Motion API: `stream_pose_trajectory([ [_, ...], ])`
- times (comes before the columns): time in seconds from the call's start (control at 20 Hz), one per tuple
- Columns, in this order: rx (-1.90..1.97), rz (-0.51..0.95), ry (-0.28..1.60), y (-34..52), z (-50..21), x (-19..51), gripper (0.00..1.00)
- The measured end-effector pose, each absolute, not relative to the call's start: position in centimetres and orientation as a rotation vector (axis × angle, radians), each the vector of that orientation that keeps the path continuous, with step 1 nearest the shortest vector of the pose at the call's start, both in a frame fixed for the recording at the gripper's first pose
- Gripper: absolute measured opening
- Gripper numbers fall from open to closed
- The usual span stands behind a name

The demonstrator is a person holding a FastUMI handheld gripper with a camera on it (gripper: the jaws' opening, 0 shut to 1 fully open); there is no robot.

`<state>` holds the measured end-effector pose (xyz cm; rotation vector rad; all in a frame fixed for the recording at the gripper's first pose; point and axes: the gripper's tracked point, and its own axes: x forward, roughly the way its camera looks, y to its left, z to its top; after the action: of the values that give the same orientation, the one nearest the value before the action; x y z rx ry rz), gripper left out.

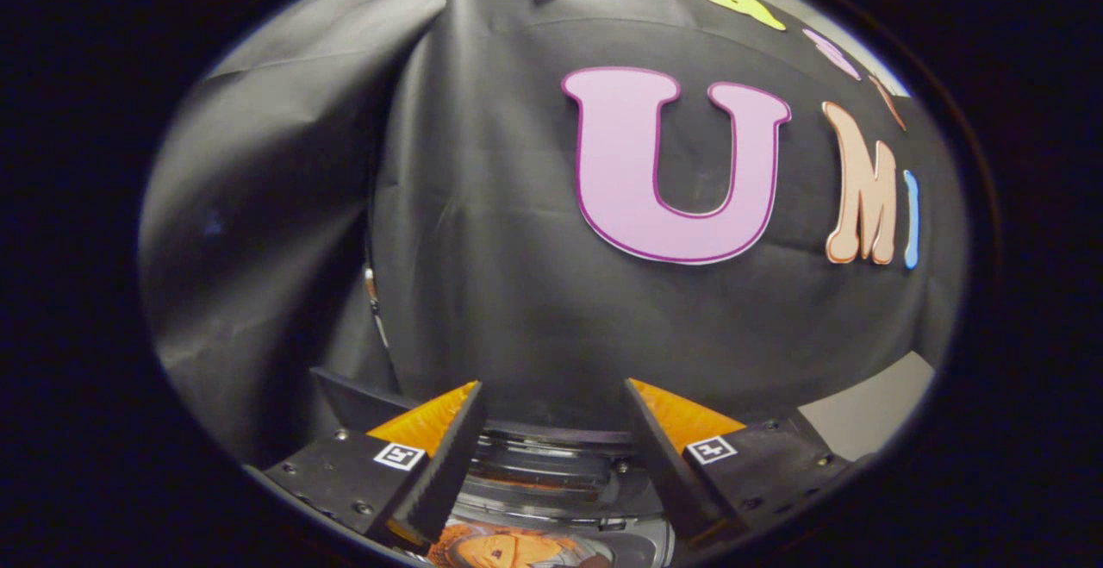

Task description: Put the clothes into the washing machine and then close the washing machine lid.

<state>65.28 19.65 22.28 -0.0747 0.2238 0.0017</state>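
Your claw (551, 439) hung released, fingers apart and holding nothing. The washing machine (551, 482) lay below at 6 o'clock, something orange (504, 548) inside. Pointed at the wall, you risked misjudging the lid, which I couldn't pick out.

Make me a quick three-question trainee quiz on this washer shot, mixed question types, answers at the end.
1. True or false: the gripper has its jaws apart with nothing between them.
2. What lies beyond the fingers: A) the booth wall, B) a window, C) a shelf?
3. Fill in: low between the fingers sits the round rim of the ____, with orange cloth beneath.

Key: 1 true; 2 A; 3 washer.
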Motion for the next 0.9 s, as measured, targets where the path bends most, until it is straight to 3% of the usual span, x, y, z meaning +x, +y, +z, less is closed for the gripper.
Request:
stream_pose_trajectory([
  [0.45, 0.05, -0.029, 0.432, 18.6, 18.8, 67.6, 0.97],
  [0.9, 0.059, -0.003, 0.433, 18.8, 19.5, 67.8, 0.97],
])
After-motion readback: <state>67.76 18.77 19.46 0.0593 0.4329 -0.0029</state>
